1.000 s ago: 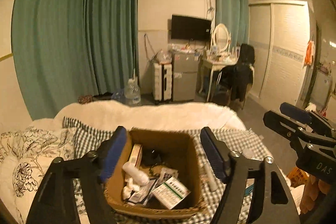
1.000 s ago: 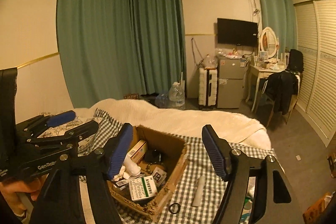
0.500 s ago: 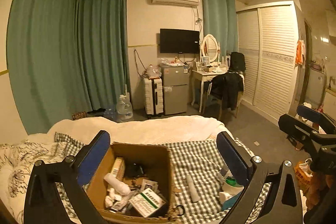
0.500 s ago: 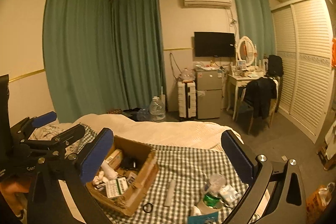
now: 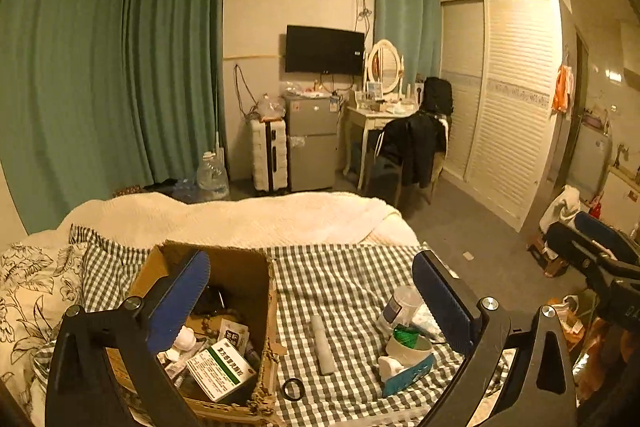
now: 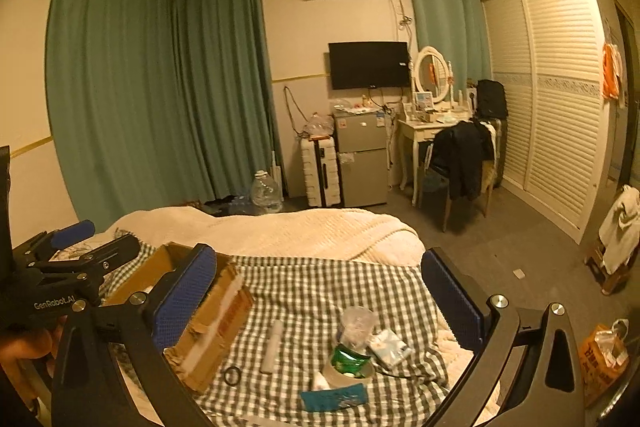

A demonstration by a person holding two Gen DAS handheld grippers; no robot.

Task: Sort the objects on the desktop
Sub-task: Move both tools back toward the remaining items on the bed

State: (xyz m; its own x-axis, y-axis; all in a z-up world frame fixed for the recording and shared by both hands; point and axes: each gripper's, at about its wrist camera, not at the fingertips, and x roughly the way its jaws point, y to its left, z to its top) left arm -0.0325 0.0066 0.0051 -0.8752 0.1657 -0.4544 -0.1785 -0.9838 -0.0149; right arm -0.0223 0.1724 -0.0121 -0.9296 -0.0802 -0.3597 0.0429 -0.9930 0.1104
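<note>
A bed point(image 5: 328, 223) with a checked cloth point(image 5: 344, 279) filled the foreground of a curtained bedroom. At left we held the left hand-held gripper point(image 5: 312, 291), jaws spread wide and empty, over an open cardboard box point(image 5: 240, 267) holding a green-striped packet point(image 5: 220, 371). Rightward on the cloth lay a black ring point(image 5: 293, 389), a white tube point(image 5: 323, 345) and a tape roll point(image 6: 348, 371). The right hand-held gripper point(image 6: 320, 295) likewise stood spread and empty above them.
</note>
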